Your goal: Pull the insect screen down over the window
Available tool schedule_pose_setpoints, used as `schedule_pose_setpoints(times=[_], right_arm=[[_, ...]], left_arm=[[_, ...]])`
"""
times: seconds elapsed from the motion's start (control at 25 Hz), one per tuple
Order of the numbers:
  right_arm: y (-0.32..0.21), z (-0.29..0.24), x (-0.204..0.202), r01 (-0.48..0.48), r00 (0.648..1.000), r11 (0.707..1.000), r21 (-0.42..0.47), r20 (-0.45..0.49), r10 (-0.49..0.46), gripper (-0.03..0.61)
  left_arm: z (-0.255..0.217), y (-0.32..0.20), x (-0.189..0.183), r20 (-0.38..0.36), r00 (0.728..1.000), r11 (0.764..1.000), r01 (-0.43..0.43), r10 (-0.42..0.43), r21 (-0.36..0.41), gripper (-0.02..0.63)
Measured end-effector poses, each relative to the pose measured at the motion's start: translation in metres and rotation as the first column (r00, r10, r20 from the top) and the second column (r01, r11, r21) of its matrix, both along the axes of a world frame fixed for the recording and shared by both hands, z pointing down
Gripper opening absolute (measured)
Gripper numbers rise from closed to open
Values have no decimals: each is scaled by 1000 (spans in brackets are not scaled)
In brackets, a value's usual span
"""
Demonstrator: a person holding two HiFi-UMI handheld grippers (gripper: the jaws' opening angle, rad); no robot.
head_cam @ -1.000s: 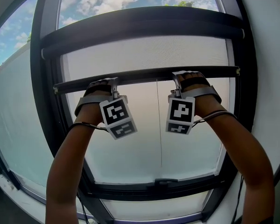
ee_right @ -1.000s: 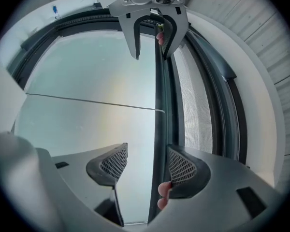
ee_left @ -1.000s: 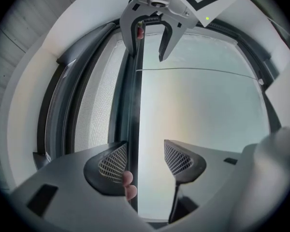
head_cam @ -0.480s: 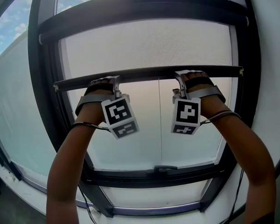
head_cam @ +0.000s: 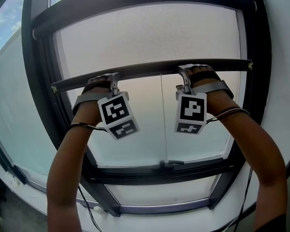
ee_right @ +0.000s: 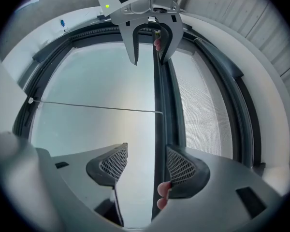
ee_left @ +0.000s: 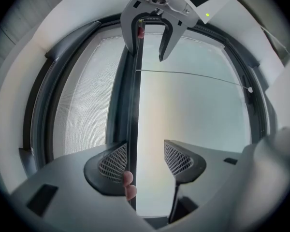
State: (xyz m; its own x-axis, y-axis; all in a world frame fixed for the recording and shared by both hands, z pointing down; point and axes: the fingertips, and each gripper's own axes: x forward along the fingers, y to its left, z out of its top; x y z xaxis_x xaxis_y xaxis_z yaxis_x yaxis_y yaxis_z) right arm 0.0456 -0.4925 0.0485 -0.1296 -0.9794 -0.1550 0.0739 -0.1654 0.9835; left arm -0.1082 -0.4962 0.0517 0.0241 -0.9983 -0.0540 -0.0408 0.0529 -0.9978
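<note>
- The pull bar (head_cam: 150,69) crosses mid-frame in the head view, with the left gripper (head_cam: 114,83) and right gripper (head_cam: 185,77) hooked over it.
- Both grippers' jaws stand apart and unclenched, the bar running between them against one jaw.
- Since a second ago, more insect screen (head_cam: 150,33) shows above the bar, which is nearer the lower window frame (head_cam: 159,170).

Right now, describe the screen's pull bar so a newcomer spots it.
Inside the dark window frame, several bars run across. The pull bar is the thin one along the mesh's lower edge. Only it passes through the open left claw and right claw.
</note>
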Motion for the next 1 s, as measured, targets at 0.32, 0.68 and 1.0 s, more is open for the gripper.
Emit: schedule_pose_setpoints(times=[0.32,0.68,1.0], right_arm=[[3,59,2,43,999,997,-58,-7,-44,253],[3,71,1,29,1000,995,-98,8,-28,253],[3,74,-1,27,1000,993,-117,15,-26,253]], left_arm=[[59,3,3,15,1000,995,-11,12,-99,244],[73,4,1,-13,999,993,-41,40,-115,244],[79,4,1,-13,999,989,-50,48,-138,244]])
